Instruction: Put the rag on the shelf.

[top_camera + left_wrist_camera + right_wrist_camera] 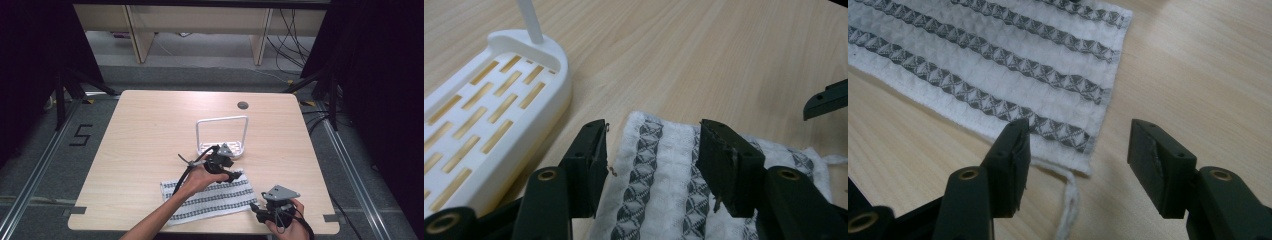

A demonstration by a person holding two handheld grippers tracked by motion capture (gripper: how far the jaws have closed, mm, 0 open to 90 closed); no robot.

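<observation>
A white cloth with grey patterned stripes (210, 200) lies flat near the table's front edge. My left gripper (234, 175) hovers over its far right corner, jaws apart. In the left gripper view the jaws straddle that corner (664, 170) without pressing on it, so the left gripper (651, 150) is open. My right gripper (256, 210) sits low at the cloth's near right corner. In the right gripper view the cloth (998, 55) ends just ahead of the jaws, and the right gripper (1078, 155) is open with a loose thread (1068, 200) between them.
A white slotted rack with a tall hoop handle (222, 119) stands just beyond the left gripper, its base (484, 115) close beside the left jaw. A round cable hole (243, 105) lies far back in the wooden table (150, 130).
</observation>
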